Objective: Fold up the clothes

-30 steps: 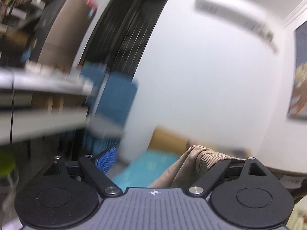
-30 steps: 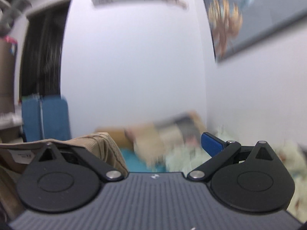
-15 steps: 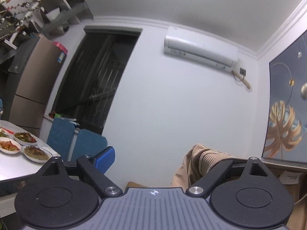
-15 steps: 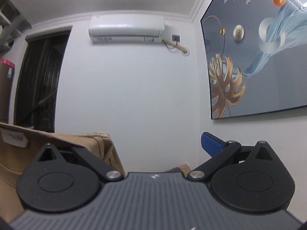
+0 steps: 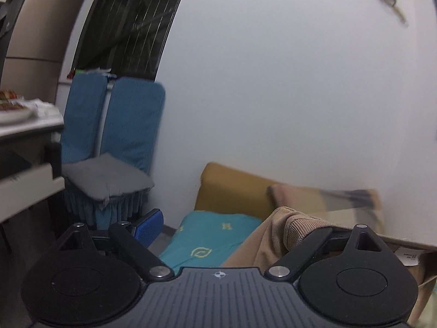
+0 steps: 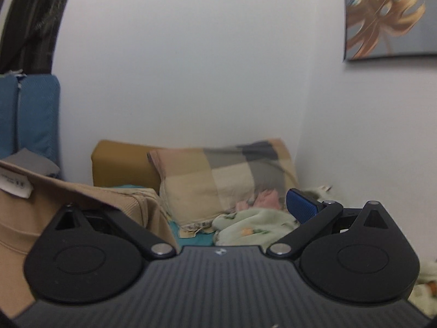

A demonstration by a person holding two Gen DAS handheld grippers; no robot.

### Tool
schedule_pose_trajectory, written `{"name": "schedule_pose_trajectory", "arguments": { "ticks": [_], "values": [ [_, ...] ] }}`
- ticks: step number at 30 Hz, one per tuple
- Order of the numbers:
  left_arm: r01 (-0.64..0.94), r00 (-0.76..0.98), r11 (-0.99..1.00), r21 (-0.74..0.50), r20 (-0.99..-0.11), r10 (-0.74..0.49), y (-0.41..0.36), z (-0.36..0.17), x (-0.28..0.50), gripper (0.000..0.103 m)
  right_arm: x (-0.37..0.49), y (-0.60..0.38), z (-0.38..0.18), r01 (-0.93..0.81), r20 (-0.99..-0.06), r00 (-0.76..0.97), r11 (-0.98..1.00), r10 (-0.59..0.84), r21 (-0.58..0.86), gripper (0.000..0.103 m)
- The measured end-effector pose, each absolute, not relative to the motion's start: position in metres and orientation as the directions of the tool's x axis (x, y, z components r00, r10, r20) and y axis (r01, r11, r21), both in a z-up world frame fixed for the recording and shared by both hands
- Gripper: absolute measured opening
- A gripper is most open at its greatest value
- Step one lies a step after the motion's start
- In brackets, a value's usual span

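The left gripper (image 5: 221, 220) shows one blue pad far from the tan garment (image 5: 275, 235) bunched at its other finger; whether those jaws pinch cloth, I cannot tell. The right gripper (image 6: 218, 207) looks the same. The garment (image 6: 41, 213) is soft, light, limp; its ribbed edge seems best to hold.

Soft, dim indoor light falls evenly on the plain white wall (image 5: 273, 87), without glare or hard shadows. Motion blur smears the checked beige-and-grey pillow (image 5: 325, 196) below that wall (both views), and fisheye distortion bends the dark doorway (image 5: 131, 24) left of it.
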State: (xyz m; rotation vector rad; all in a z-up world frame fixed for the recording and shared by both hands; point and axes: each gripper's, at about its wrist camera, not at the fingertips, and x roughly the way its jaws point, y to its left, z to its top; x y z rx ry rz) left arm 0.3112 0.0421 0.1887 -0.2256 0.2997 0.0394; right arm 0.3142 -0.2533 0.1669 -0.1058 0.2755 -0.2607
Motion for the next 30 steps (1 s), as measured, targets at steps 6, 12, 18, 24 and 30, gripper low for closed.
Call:
{"name": "schedule_pose_trajectory", "arguments": {
  "ticks": [6, 12, 18, 24, 30],
  "values": [
    [-0.127, 0.904, 0.982, -0.139, -0.425, 0.057, 0.042, 0.042, 0.478, 0.092, 0.476, -0.250, 0.039, 0.240, -0.349, 0.898, 0.963, -0.268, -0.124, 0.103],
    [-0.141, 0.800, 0.986, -0.089, -0.597, 0.061, 0.043, -0.096, 0.575, 0.093, 0.561, -0.259, -0.084, 0.207, -0.531, 0.813, 0.971, -0.236, -0.115, 0.103],
    [-0.071, 0.669, 0.997, 0.007, -0.741, 0.053, 0.047, -0.152, 0.605, 0.100, 0.597, -0.249, -0.141, 0.052, -0.713, 0.672, 0.973, -0.200, -0.224, 0.103],
    [0.026, 0.577, 0.999, -0.044, -0.815, -0.051, 0.055, -0.127, 0.593, 0.102, 0.580, -0.256, -0.115, -0.050, -0.740, 0.670, 0.998, 0.055, 0.029, 0.103],
    [0.084, 0.623, 0.993, -0.078, -0.774, -0.114, 0.051, -0.077, 0.533, 0.102, 0.527, -0.256, -0.077, -0.030, -0.684, 0.695, 0.960, 0.219, 0.278, 0.103]
  ]
}}
